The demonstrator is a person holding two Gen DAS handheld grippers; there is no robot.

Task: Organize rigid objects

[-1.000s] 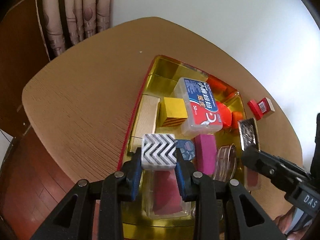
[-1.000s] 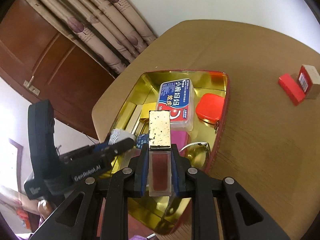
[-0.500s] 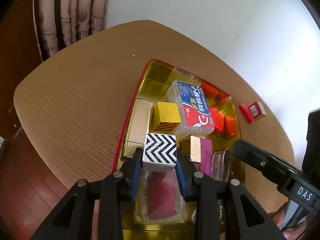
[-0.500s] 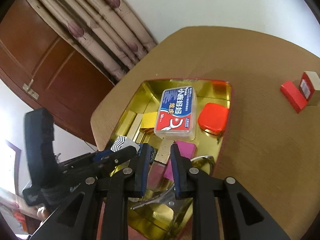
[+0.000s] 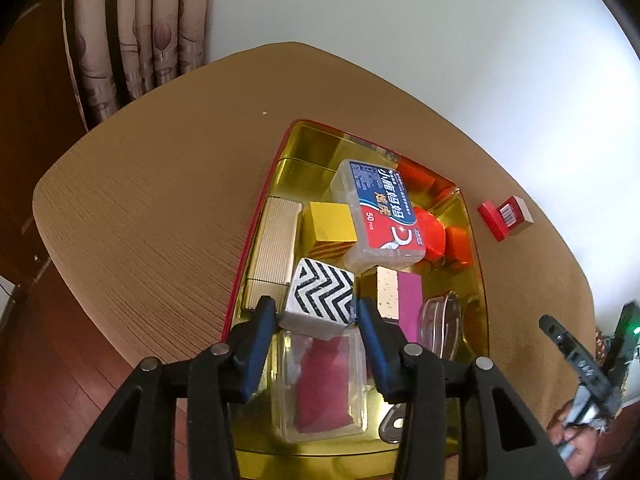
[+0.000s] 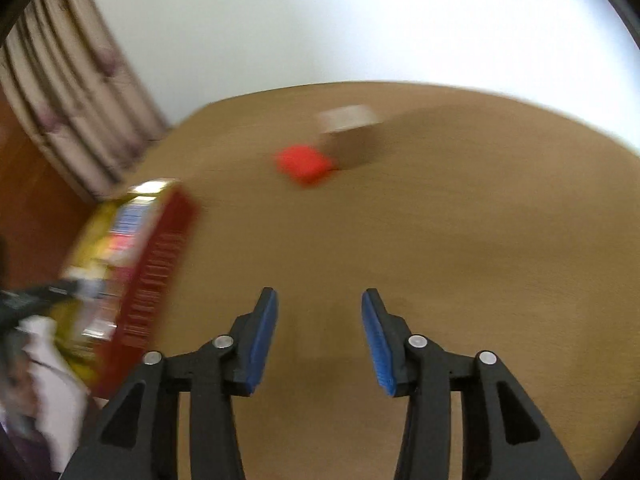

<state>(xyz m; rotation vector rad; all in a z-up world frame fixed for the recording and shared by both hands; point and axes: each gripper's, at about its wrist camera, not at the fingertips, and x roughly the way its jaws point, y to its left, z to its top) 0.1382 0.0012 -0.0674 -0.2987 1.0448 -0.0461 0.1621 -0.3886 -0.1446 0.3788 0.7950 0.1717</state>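
Since a second ago, the gold-capped bottle (image 5: 386,290) has been released into the tray (image 5: 478,280); the right gripper (image 6: 319,332), withdrawn, gapes empty. The left gripper (image 5: 316,326) is spread around the zigzag block (image 5: 320,298).

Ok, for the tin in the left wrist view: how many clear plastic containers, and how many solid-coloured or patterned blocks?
Clear plastic containers: 3 (labelled box, round dish, box with red contents)
Blocks: 3 (yellow block, magenta block, zigzag block)
Total: 6
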